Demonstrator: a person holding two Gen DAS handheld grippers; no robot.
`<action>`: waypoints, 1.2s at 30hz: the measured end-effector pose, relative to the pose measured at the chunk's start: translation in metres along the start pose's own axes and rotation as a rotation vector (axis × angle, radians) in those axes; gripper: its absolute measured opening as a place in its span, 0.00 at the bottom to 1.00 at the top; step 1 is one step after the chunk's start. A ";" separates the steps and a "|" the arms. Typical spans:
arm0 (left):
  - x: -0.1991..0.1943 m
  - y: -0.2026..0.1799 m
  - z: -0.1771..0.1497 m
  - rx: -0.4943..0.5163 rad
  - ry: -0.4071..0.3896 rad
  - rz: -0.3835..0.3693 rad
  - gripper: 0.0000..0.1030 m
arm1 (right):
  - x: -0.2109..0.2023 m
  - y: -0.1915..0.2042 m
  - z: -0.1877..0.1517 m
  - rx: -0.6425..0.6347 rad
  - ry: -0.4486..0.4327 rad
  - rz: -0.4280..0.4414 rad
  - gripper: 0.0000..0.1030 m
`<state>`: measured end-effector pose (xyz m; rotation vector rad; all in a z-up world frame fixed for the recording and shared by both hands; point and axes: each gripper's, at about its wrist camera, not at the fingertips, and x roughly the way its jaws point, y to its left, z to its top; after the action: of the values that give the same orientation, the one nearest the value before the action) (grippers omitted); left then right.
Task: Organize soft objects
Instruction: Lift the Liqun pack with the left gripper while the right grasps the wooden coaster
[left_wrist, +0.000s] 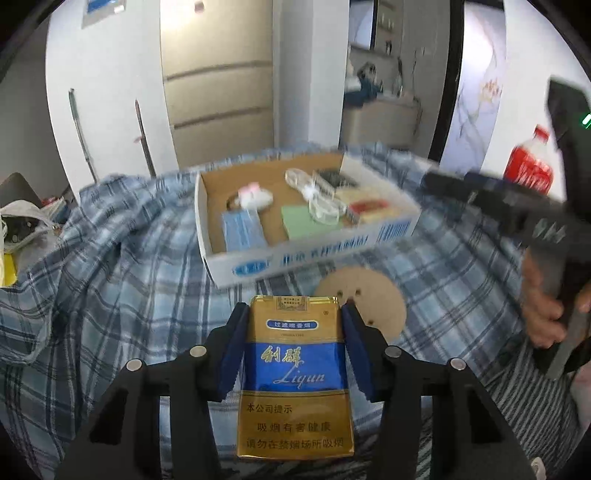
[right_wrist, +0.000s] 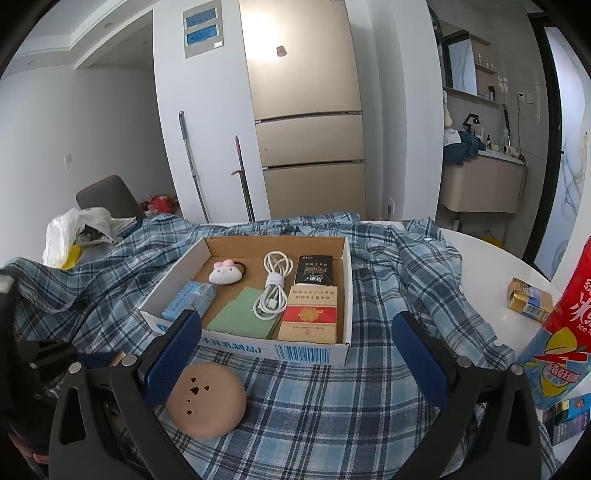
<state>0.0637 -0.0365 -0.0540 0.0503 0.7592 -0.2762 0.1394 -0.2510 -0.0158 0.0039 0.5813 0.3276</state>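
Note:
My left gripper (left_wrist: 293, 314) is shut on a gold and blue cigarette pack (left_wrist: 295, 373), its blue pads against the pack's two long sides, above the plaid cloth (left_wrist: 129, 295). Just beyond stands the open cardboard box (left_wrist: 314, 253). In the right wrist view the box (right_wrist: 347, 280) holds a white plush hair tie (right_wrist: 225, 275), a coiled white cable (right_wrist: 273, 291), a blue pack (right_wrist: 190, 299), a green pad (right_wrist: 240, 314), a black pack (right_wrist: 314, 271) and a red and cream pack (right_wrist: 308, 317). My right gripper (right_wrist: 295, 325) stands open before the box, holding nothing.
A round brown disc (right_wrist: 205, 400) lies on the cloth by my right gripper's left finger. On the bare white table at the right sit another gold pack (right_wrist: 530, 301) and a red drink bottle (right_wrist: 569, 314). A hand (left_wrist: 543, 310) holds the other gripper's handle.

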 end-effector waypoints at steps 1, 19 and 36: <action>-0.003 0.001 0.001 -0.003 -0.020 -0.010 0.51 | 0.001 0.002 0.000 -0.010 0.007 0.007 1.00; -0.030 0.012 0.003 -0.040 -0.188 0.154 0.51 | 0.049 0.074 -0.041 -0.350 0.322 0.183 0.88; -0.027 0.014 0.002 -0.060 -0.165 0.149 0.51 | 0.070 0.086 -0.058 -0.423 0.446 0.156 0.82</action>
<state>0.0503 -0.0174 -0.0348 0.0263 0.5962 -0.1139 0.1370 -0.1529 -0.0939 -0.4426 0.9462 0.6058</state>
